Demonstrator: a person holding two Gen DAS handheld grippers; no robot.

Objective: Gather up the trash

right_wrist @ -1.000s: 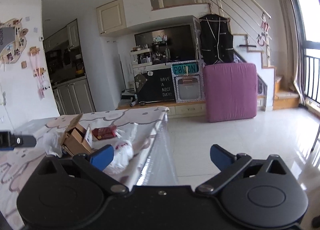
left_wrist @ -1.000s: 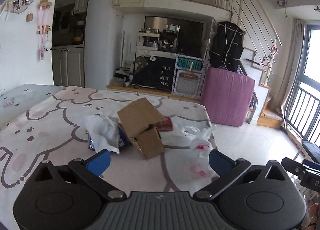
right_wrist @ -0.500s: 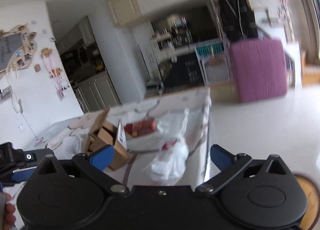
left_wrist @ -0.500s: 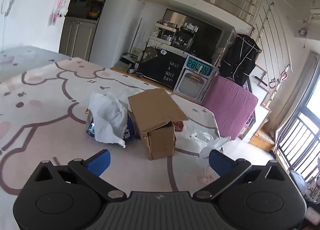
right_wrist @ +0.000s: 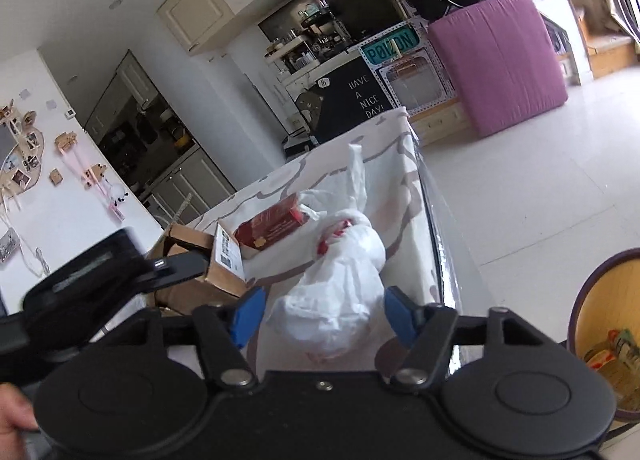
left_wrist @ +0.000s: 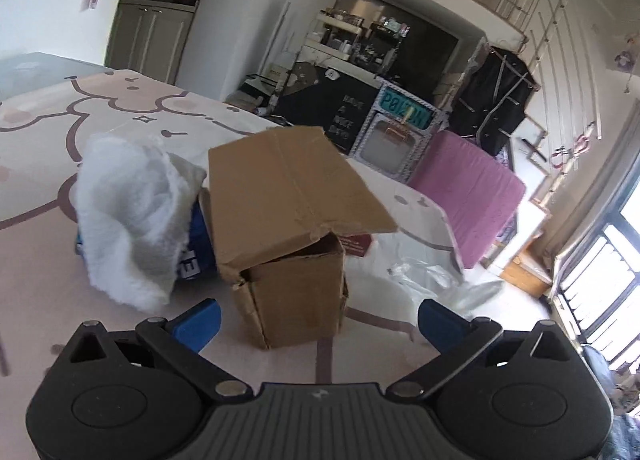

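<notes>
A brown cardboard box (left_wrist: 296, 244) with its flap up stands on the table, straight ahead of my open left gripper (left_wrist: 318, 320), whose blue fingertips flank its near corner without touching. A crumpled white tissue (left_wrist: 132, 216) lies on a blue packet left of the box. In the right wrist view a knotted white plastic bag (right_wrist: 340, 280) lies between the blue fingertips of my open right gripper (right_wrist: 324, 318). A red packet (right_wrist: 272, 226) lies beyond the bag, next to the box (right_wrist: 224, 256).
The table has a pink cartoon cloth (left_wrist: 60, 148) and its right edge (right_wrist: 436, 244) runs close to the bag. A yellow bin (right_wrist: 608, 324) with some trash in it stands on the floor at the right. A purple cushion (right_wrist: 500, 60) stands further back.
Both grippers have moved forward and down to the table. The box now fills the left view. The right gripper has swung left so its fingers sit either side of the white bag.
</notes>
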